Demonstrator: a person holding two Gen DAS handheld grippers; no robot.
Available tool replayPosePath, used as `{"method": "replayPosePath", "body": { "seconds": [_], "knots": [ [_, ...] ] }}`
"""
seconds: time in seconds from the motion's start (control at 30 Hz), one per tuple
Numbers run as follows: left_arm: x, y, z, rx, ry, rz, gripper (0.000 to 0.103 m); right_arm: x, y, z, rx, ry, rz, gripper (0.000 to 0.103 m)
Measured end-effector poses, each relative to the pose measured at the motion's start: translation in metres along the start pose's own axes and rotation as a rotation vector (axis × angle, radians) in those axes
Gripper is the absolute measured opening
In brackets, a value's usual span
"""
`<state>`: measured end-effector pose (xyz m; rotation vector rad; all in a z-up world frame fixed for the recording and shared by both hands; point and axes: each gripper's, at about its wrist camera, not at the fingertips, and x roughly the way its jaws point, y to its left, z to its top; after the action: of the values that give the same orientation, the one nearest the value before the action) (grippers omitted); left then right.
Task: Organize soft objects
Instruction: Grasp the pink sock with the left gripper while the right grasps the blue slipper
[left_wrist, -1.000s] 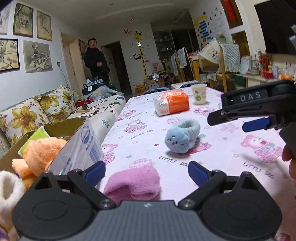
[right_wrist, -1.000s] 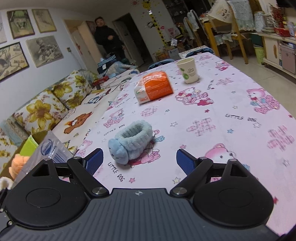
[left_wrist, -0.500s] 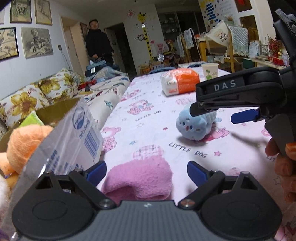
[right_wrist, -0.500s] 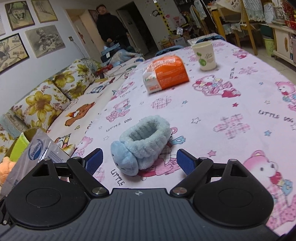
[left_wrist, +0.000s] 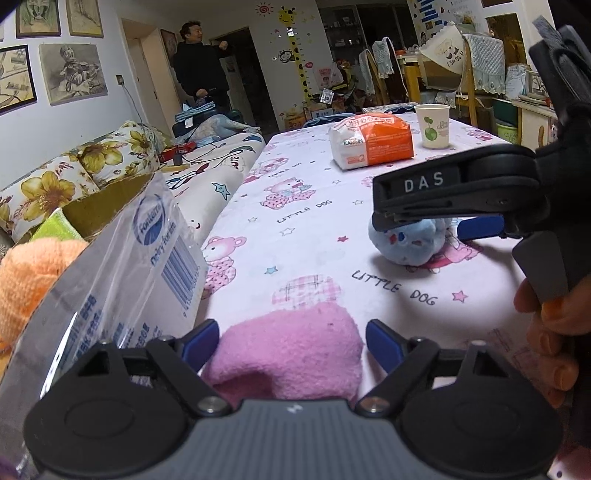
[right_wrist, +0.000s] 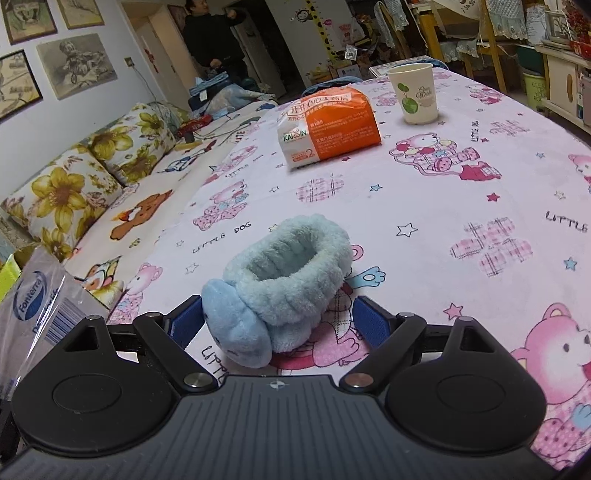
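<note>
A pink fleece cloth (left_wrist: 291, 347) lies on the table's near edge, between the fingers of my left gripper (left_wrist: 291, 341). Its jaws are closing, and a sliver of gap still shows at the right blue pad (left_wrist: 384, 345). A light blue plush wristband (right_wrist: 280, 295) with a round stuffed face sits between the fingers of my right gripper (right_wrist: 277, 319), which stands open around it, pads close beside it. In the left wrist view the right gripper (left_wrist: 417, 225) straddles the same blue plush wristband (left_wrist: 406, 243), with a hand on its handle.
At the left a cardboard box (left_wrist: 110, 199) holds an orange plush (left_wrist: 29, 273) behind a clear plastic bag (left_wrist: 122, 269). Farther up the pink-printed tablecloth (right_wrist: 461, 192) lie an orange tissue pack (right_wrist: 328, 129) and a paper cup (right_wrist: 413, 92). A flowered sofa (right_wrist: 92, 173) runs along the left; a person (left_wrist: 199, 62) stands at the doorway.
Both grippers have come forward and down, so the pink cloth and the blue wristband now sit between their fingers. The left jaws have narrowed toward the cloth.
</note>
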<state>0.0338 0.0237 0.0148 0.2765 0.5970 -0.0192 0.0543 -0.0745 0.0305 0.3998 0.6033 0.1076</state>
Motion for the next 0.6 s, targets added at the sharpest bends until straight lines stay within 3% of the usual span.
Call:
{"method": "replayPosePath", "body": {
  "seconds": [0.1,0.2,0.33,0.6],
  "knots": [
    [0.005,0.004,0.0,-0.029,0.017,-0.008,0.076,-0.002,0.001,0.001,-0.01,-0.011,0.003,0.103],
    [0.006,0.007,0.001,-0.046,0.016,-0.017,0.075,-0.004,0.0,0.001,-0.02,-0.016,0.022,0.088],
    [0.006,0.008,0.0,-0.059,0.011,-0.025,0.073,-0.007,0.0,0.002,-0.037,-0.025,0.033,0.078],
    [0.005,0.013,0.001,-0.084,0.01,-0.04,0.07,-0.004,0.005,0.005,-0.061,-0.032,0.038,0.069]
  ]
}}
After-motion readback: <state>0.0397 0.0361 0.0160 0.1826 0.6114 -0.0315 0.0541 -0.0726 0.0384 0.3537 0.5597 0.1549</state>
